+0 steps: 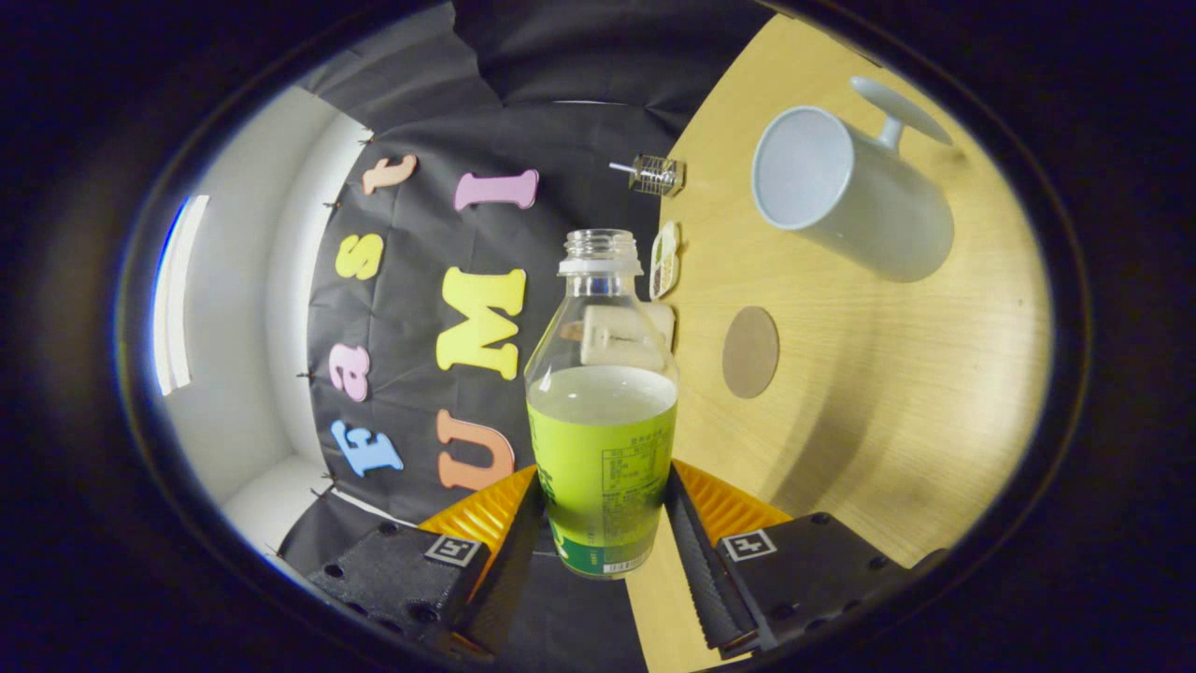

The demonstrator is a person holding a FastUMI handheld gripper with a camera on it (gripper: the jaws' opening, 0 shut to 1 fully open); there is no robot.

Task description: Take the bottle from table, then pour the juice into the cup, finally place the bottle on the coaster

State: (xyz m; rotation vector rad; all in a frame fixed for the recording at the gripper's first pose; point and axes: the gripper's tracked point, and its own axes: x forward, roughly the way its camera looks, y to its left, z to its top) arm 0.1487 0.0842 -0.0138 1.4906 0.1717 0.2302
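clear plastic bottle with green label (pixel 601 411) lower sides covered by gripper (pixel 603 528) fingers, label print too small to read, 2 small objects at wooden table (pixel 888 393) edge too small to identify

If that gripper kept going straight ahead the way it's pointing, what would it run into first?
The gripper is shut on the open bottle, so the bottle leads. Straight ahead, the small items at the table's edge look likely first, then the black cloth wall. Depth is unclear. The cup and coaster sit off to one side.
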